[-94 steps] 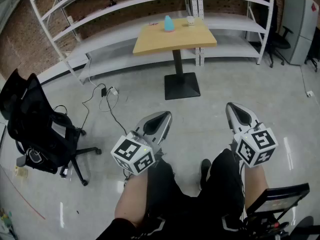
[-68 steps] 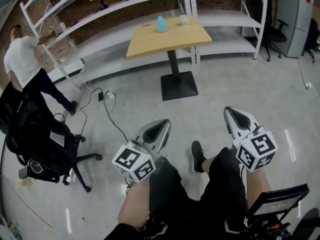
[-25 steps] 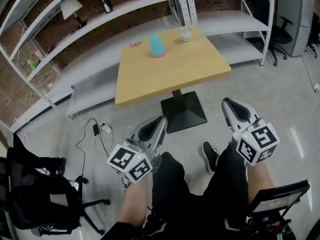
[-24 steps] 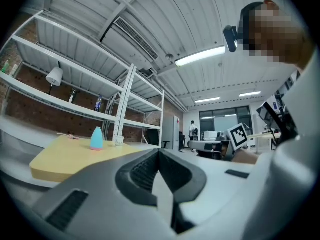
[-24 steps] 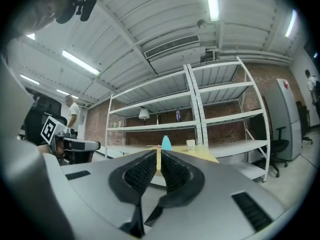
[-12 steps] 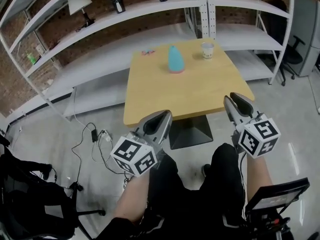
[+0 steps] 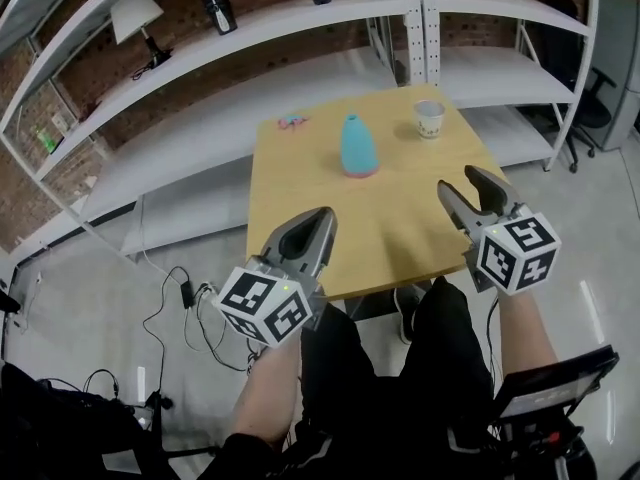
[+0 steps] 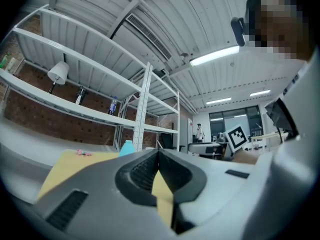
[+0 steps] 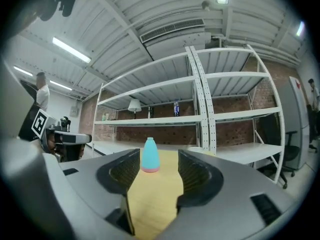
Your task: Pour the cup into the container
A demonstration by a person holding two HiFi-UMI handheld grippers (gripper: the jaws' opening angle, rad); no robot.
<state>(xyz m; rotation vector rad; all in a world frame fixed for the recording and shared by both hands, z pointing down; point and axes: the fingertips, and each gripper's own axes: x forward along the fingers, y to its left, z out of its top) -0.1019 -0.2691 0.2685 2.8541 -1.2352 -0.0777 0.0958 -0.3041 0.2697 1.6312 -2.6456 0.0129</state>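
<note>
Two claws: both are over the near part of the desk (image 7: 300, 183), well apart, side by side.
Left claw (image 7: 322, 218): pressed together at the tips (image 8: 159, 153), nothing pinched.
Right claw (image 7: 463, 183): spread with nothing between its pads; its jaws have just been opening (image 9: 159, 159).
Cup (image 7: 429, 119): upright near the desk's far right corner, ahead of the right claw and slightly to its left, well apart from it.
Container (image 7: 359, 146): blue and bottle-shaped, upright on the far middle of the desk, left of the cup and apart from it. The right gripper view frames it in the gap between the jaws (image 9: 150, 155); the left gripper view shows it left of the closed tips (image 8: 127, 147).
Pink bit (image 7: 291, 121): small, near the far left corner.
Edges: the left claw sits just inside the near edge; the right claw is close to the right edge.
Open room: bare desktop lies between both claws and the two vessels; white shelves (image 7: 200, 68) stand beyond the desk.
Hands: both forearms reach forward from the lap, marker cubes toward the head camera, claws pointing level toward the far side.
</note>
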